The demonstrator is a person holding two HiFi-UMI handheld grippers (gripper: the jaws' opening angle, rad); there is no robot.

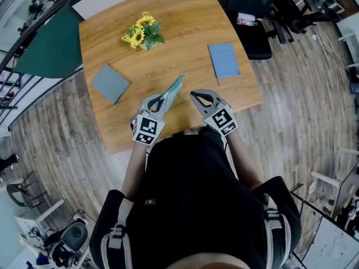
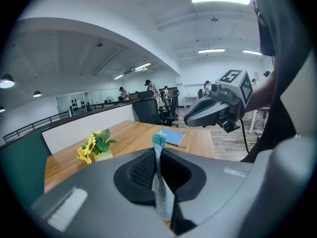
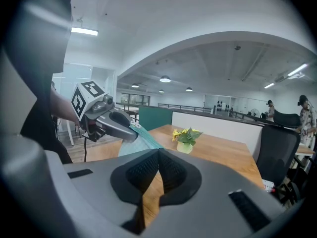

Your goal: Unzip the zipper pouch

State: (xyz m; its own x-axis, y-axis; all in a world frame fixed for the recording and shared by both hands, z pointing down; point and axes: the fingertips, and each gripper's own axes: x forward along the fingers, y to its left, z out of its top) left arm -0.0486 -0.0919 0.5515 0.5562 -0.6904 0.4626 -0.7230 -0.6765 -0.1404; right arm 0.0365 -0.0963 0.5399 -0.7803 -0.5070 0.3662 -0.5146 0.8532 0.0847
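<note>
Left gripper view: the left gripper is being held with its jaws closed on the zipper pouch. The pouch is being gripped edge-on between them, with its teal end projecting past the tips. In the head view, both grippers are being held over the near edge of the table, about midway along it. The pouch is being pointed from the left gripper towards the far edge. Whether it is touching the tabletop cannot be told. The right gripper is being held just beside the pouch and apart from it. In the right gripper view, its jaws are being pressed together at the tips, with nothing between them. Farther in, a grey pad is lying towards the left edge and a blue notebook towards the right edge. A bunch of sunflowers is standing nearer the far edge. A black chair is standing beyond the far right corner.
</note>
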